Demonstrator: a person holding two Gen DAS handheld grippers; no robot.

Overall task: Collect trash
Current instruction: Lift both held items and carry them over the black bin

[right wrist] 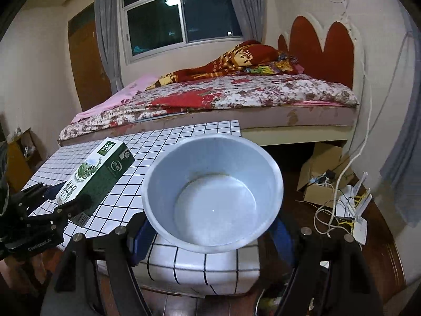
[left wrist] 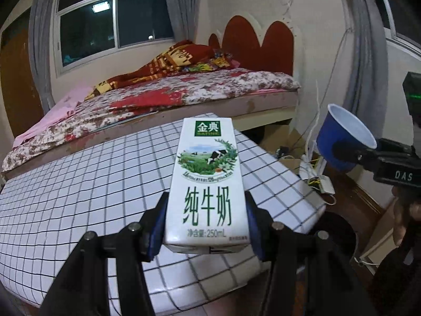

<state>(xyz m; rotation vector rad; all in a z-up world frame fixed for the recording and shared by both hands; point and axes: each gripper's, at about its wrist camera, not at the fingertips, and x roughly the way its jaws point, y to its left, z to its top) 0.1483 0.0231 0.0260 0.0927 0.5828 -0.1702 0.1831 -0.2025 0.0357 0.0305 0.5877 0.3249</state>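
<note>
Left gripper (left wrist: 208, 226) is clamping the milk carton (left wrist: 208, 184), right gripper (right wrist: 210, 234) is pinching the blue paper cup (right wrist: 213, 192); both are hanging off-table, likely bin-bound.

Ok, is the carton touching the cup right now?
Apart. The left wrist view shows the carton in the left gripper and the cup off to its right, with open floor between them.

One milk carton (left wrist: 208, 184), one blue paper cup (left wrist: 342, 139), two grippers, one checked table (left wrist: 79, 184), one bed (left wrist: 184, 92), and one cardboard box (right wrist: 321, 168).
</note>
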